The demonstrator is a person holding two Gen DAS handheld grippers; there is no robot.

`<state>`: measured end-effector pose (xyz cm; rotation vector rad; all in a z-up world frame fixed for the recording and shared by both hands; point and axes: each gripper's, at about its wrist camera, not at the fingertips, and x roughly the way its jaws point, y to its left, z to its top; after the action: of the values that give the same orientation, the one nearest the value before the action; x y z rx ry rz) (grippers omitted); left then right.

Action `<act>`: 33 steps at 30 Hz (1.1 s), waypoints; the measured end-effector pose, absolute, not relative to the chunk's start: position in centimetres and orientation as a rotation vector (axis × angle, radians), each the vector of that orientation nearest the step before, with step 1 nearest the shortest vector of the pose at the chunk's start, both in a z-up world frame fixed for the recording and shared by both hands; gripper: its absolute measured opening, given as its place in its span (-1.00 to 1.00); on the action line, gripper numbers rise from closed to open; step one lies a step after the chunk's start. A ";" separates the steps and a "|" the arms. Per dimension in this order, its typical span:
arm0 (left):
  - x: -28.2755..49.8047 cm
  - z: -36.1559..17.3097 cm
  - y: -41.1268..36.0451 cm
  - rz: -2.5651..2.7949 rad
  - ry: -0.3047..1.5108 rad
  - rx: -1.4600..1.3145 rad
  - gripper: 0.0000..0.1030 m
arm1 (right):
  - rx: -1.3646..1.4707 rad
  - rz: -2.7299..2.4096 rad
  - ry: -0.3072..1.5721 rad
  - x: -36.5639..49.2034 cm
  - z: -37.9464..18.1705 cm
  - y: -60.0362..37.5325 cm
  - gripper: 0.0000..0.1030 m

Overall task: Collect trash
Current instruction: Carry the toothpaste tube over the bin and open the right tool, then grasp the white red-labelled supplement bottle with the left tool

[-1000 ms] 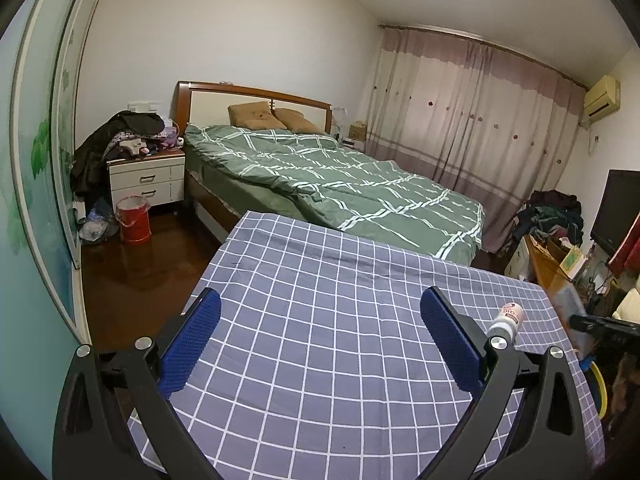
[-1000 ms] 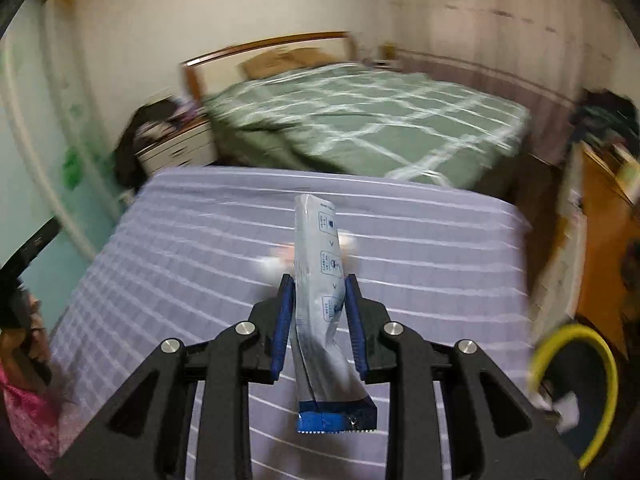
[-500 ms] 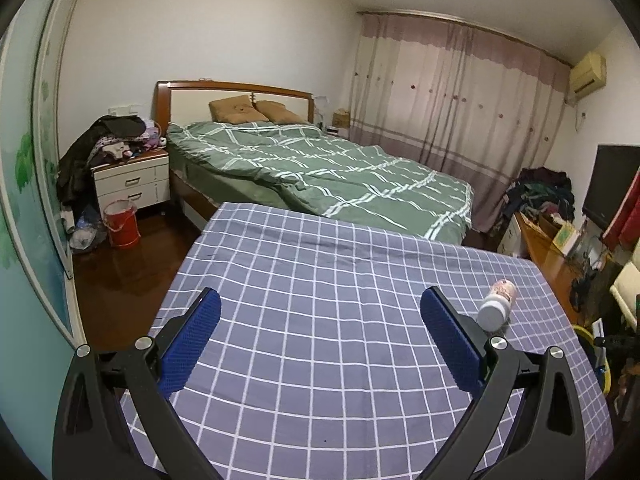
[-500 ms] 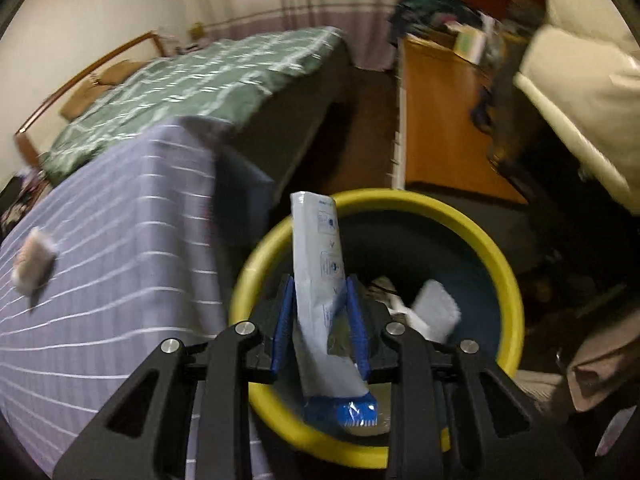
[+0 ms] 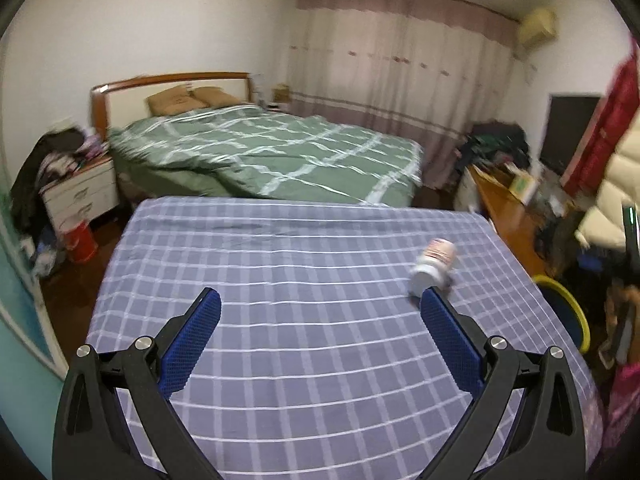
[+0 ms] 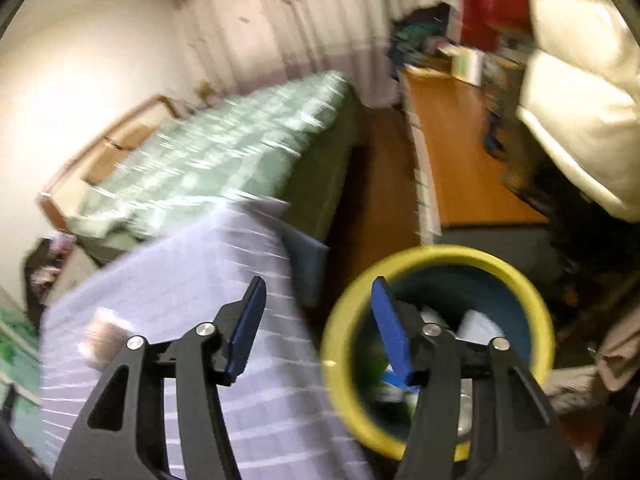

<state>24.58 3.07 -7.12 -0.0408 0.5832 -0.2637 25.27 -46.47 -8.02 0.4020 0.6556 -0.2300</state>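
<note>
Bottle (image 5: 435,264) label blurred; no writing legible.

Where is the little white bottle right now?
In the left wrist view, the little white bottle lies on its side on the checked cloth, toward its right edge, just past the left gripper's right fingertip.

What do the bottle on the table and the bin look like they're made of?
Bottle: probably plastic, white and matte, with a pinkish printed label; the blur leaves the finish uncertain. Bin: likely moulded plastic, with a thick, smooth yellow rim and a dark blue inner wall; the even colour and rounded lip suggest that. Table cover: woven cloth, as its soft creases show.
</note>
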 end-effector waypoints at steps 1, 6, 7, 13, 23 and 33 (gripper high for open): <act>24.6 -6.9 2.0 -0.287 0.586 -0.017 0.91 | 0.403 -0.203 0.633 25.4 -7.4 -45.6 0.06; 25.3 -5.9 -3.9 -0.414 0.615 0.090 0.91 | 0.316 -0.122 0.586 26.1 -6.7 -40.7 0.15; 25.6 -5.9 -5.2 -0.441 0.623 0.106 0.91 | 0.294 -0.119 0.595 26.2 -7.1 -40.3 0.15; 28.4 -6.7 -11.8 -0.537 0.645 0.216 0.91 | 0.316 -0.112 0.633 26.7 -9.3 -40.7 0.15; 36.9 -11.1 -16.6 -0.565 0.784 0.304 0.91 | 0.337 -0.078 0.657 27.0 -10.3 -40.6 0.17; 40.8 -14.0 -17.4 -0.617 0.899 0.303 0.44 | 0.341 -0.061 0.671 27.2 -10.6 -40.4 0.23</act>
<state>40.79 -17.41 -14.01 0.3027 0.8995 -0.6165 27.25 -40.41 -10.57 0.3406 0.6707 -0.0610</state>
